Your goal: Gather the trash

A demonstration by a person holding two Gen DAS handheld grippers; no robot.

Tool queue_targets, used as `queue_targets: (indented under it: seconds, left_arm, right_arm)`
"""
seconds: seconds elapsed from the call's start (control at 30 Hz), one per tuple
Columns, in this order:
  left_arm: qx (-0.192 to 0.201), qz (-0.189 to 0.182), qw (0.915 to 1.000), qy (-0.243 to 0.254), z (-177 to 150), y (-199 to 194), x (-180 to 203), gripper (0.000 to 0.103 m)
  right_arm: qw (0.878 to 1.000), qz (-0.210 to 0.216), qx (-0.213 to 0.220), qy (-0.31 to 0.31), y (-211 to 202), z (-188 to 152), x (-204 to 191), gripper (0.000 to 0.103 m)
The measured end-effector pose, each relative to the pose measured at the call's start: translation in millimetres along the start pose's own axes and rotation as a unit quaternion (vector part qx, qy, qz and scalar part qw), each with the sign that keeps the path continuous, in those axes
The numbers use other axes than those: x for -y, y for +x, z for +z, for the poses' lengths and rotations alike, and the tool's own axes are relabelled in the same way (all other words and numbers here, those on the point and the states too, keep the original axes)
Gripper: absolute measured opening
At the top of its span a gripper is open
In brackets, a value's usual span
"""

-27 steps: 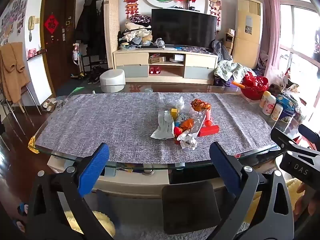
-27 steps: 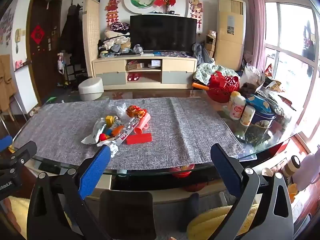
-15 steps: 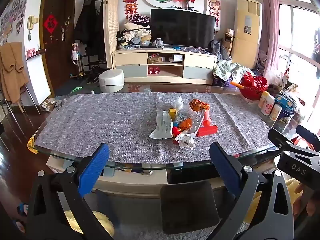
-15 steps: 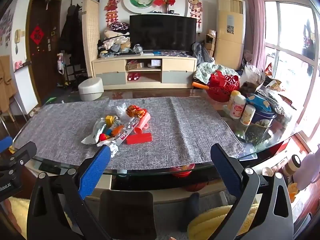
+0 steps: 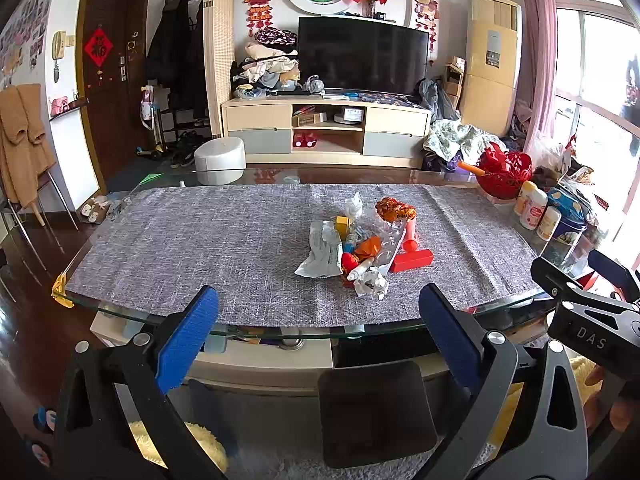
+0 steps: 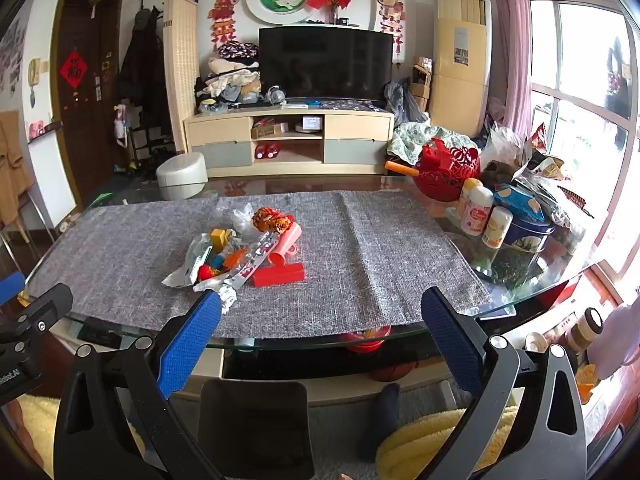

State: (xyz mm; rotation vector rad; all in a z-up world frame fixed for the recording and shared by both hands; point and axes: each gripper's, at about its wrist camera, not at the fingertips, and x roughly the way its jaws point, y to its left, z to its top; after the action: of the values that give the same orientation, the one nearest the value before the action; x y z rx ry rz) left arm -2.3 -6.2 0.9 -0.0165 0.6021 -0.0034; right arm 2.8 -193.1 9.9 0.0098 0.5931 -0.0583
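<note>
Trash (image 5: 360,246) lies in a loose pile near the middle of a grey woven table runner (image 5: 200,248), which covers a glass table (image 5: 120,312). In the pile I can make out a crumpled white wrapper (image 5: 322,250), a red rectangular block (image 5: 412,260), a pink tube (image 6: 286,242), a small yellow cube (image 5: 343,224), a crinkled orange-patterned packet (image 5: 394,210) and a ball of white paper (image 5: 372,282) at the near edge.

My left gripper (image 5: 316,332) hangs in front of the table's near edge, tilted downward, its blue-padded jaws spread wide with nothing between them. The pile sits beyond it, a little right of centre in the left wrist view.

My right gripper (image 6: 320,332) also hangs short of the table edge, jaws spread wide and empty. In the right wrist view the pile is ahead and to the left, and its nearest paper scrap appears just above the left blue pad (image 6: 188,344).

Each gripper shows at the edge of the other's view, side by side and apart.

At the table's right end stand a red cut-out basket (image 6: 448,172), several white bottles (image 6: 476,212) and a blue tin (image 6: 528,232). Behind the table are a television (image 5: 360,56) on a low cabinet (image 5: 326,130) and a dark wooden door (image 5: 108,80).
</note>
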Motion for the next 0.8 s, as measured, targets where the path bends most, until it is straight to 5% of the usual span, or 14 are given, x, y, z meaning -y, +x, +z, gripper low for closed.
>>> queue_targets:
  seconds: [0.8]
  left_arm:
    - [-0.004, -0.005, 1.0, -0.003, -2.2, 6.9, -1.1, 0.095]
  right_arm:
    - [1.0, 0.0, -0.005, 0.004, 5.0, 0.4, -1.6, 0.1]
